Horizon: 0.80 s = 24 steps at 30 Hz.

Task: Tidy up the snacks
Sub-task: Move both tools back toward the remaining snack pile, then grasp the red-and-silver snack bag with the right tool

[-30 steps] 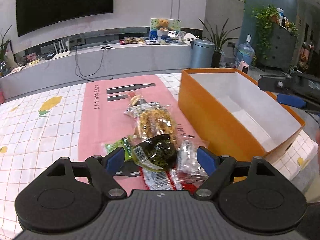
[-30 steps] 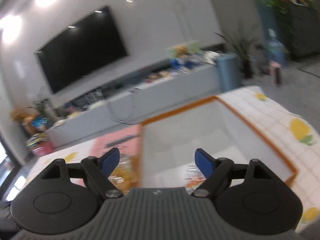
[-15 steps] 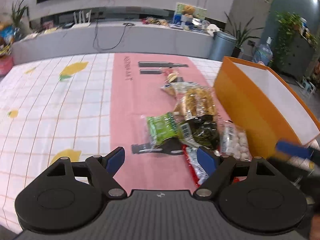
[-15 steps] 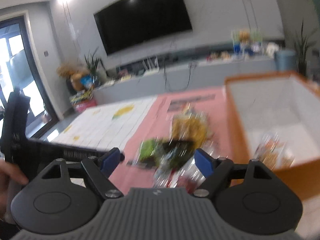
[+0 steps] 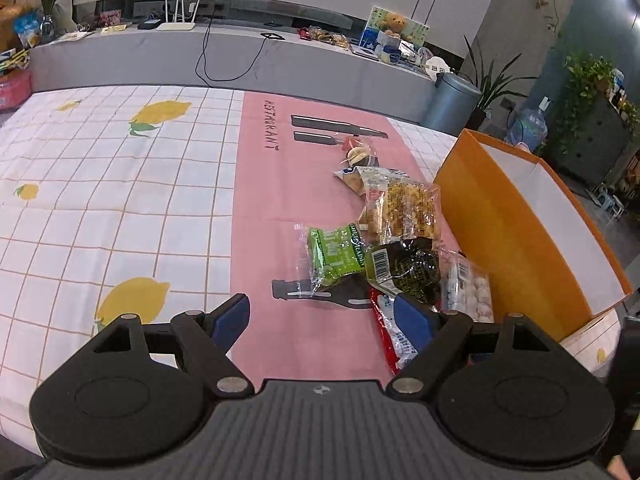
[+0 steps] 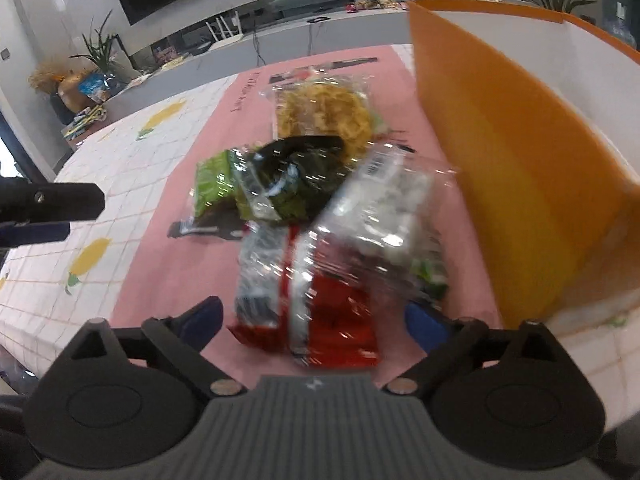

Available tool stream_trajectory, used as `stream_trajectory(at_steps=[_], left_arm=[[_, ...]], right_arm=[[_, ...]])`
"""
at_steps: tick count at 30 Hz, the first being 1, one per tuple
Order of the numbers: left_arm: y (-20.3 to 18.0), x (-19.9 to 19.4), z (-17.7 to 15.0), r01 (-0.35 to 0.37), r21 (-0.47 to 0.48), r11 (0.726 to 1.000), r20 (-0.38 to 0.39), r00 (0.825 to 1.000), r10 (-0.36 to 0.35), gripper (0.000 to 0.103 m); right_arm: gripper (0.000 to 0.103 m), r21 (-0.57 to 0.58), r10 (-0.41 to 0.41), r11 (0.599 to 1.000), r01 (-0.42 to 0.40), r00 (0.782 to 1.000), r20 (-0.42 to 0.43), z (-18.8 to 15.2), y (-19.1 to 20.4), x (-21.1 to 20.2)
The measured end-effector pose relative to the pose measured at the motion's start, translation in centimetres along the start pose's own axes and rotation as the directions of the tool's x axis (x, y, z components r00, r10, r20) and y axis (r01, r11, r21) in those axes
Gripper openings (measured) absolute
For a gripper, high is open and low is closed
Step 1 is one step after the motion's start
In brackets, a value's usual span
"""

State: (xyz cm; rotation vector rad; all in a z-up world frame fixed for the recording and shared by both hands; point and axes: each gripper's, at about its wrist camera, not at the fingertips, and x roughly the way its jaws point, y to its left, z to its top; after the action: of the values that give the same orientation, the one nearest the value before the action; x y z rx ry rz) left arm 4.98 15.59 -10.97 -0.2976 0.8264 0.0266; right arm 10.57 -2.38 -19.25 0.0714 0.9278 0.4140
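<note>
Red snack packet [image 6: 320, 320] lies on the pink placemat [image 5: 260, 208] by the orange box [image 5: 500, 224], long axis running away from the right gripper [image 6: 316, 324], whose jaws just widened fully, astride it, pads not pressing. Left gripper [image 5: 324, 316]: jaws wide, empty. Lemon-print checked tablecloth [image 5: 100, 184], living room behind.

The left wrist camera looks forward and down over its own claw [image 5: 322, 322] from the near edge of the surface [image 5: 120, 184], taking in the snack pile [image 5: 384, 248] slightly right of centre and the orange box [image 5: 520, 232] at far right. The right wrist camera sits much closer and lower, right behind the same snack pile [image 6: 320, 208], with the orange box [image 6: 500, 140] beside it. Both views share pile, box and pink mat [image 5: 264, 200].
</note>
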Motion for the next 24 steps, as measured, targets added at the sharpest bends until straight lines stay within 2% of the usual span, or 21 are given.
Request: stream_trajectory(at_steps=[5,9,11,13,14,16,24], left_arm=[[-0.1,0.2,-0.3,0.003,-0.01,1.0,-0.009,1.0,-0.003,0.096],[-0.3,0.2,-0.5,0.002,-0.009,1.0,-0.012,1.0,-0.002,0.096],[-0.4,0.2,-0.6,0.005,-0.007,1.0,-0.01,1.0,-0.005,0.096],[-0.4,0.3,-0.6,0.005,-0.006,1.0,-0.014,1.0,-0.005,0.096],[-0.4,0.3,-0.6,0.005,-0.008,1.0,-0.016,1.0,-0.005,0.096],[-0.3,0.4,-0.4,0.006,-0.016,1.0,-0.017,1.0,-0.006,0.096],[-0.6,0.4,0.0,-0.005,-0.002,1.0,0.011,1.0,0.005,0.096]], right_arm=[[0.1,-0.073,-0.125,0.989,0.132,0.988,0.091,-0.9,2.8,1.8],[0.1,-0.144,-0.16,0.972,0.185,0.972,0.17,-1.7,4.2,2.9],[0.097,-0.154,-0.152,0.971,0.181,0.97,0.188,-1.8,4.2,2.9],[0.087,-0.152,-0.158,0.97,0.188,0.969,0.189,-1.4,4.1,2.8],[0.078,-0.155,-0.158,0.97,0.189,0.969,0.19,-1.2,4.1,2.8],[0.074,-0.162,-0.15,0.97,0.181,0.971,0.185,-1.0,3.9,2.6],[0.069,-0.165,-0.12,0.976,0.143,0.983,0.14,-0.1,3.5,2.9]])
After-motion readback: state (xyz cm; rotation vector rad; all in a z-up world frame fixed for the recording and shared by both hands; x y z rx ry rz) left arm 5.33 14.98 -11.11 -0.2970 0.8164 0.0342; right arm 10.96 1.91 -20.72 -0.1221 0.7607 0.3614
